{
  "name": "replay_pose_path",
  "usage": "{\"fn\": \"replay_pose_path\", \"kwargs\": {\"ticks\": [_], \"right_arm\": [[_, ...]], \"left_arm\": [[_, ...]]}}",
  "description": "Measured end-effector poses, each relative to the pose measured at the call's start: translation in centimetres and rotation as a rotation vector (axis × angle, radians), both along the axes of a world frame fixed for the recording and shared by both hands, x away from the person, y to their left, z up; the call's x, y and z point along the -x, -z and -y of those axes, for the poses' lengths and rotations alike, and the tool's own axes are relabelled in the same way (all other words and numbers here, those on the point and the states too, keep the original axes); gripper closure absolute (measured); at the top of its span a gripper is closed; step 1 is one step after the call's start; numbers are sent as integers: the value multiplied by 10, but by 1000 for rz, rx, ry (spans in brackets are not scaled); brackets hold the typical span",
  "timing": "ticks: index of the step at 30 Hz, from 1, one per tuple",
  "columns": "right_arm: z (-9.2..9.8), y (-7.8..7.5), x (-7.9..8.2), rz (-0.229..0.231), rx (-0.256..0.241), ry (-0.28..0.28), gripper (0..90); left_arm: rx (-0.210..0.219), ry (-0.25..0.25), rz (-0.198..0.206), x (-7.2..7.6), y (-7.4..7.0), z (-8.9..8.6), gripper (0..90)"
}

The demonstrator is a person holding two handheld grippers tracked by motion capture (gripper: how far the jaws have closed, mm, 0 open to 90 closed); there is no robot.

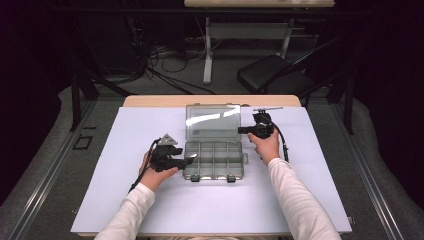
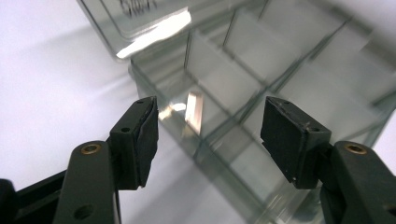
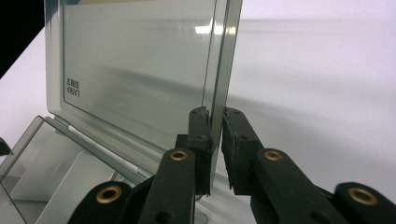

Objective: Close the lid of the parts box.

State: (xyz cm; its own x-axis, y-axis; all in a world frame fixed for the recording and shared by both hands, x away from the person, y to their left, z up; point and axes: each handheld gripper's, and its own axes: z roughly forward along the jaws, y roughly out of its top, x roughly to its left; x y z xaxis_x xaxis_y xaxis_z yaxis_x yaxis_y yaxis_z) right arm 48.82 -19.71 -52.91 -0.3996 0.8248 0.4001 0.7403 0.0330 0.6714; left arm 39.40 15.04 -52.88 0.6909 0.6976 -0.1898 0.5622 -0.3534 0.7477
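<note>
A clear plastic compartment box (image 1: 214,172) lies in the middle of the white mat, and its lid (image 1: 212,121) stands open at the back. My right gripper (image 1: 242,130) is shut on the lid's right edge. In the right gripper view the gripper (image 3: 216,140) has the lid (image 3: 140,70) pinched edge-on between its pads. My left gripper (image 1: 189,161) is at the box's left side, open. In the left gripper view the gripper (image 2: 210,140) hovers just above the dividers (image 2: 261,60) with nothing between its fingers (image 2: 140,140). A pale oblong glint (image 2: 195,112) shows in one compartment.
The white mat (image 1: 150,210) covers most of the wooden table (image 1: 150,101), with bare room on both sides of the box and in front of it. Beyond the table stand a black chair (image 1: 270,72) and a desk leg (image 1: 207,55), with cables (image 1: 165,55) on the floor.
</note>
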Motion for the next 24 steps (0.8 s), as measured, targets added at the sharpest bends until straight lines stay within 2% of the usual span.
{"fn": "replay_pose_path", "kwargs": {"ticks": [5, 12, 19, 24], "right_arm": [[0, 1, 2, 13, -6, 1, 825], [0, 1, 3, 40, 1, -1, 828], [-1, 2, 3, 54, -1, 1, 830], [-1, 2, 4, 65, -3, 2, 832]], "left_arm": [[25, -35, 13, -10, -13, 0, 360], [20, -95, 1, -32, -28, -2, 350], [29, -131, 2, -50, -45, -5, 349], [58, -157, 4, -63, -55, -5, 351]]}}
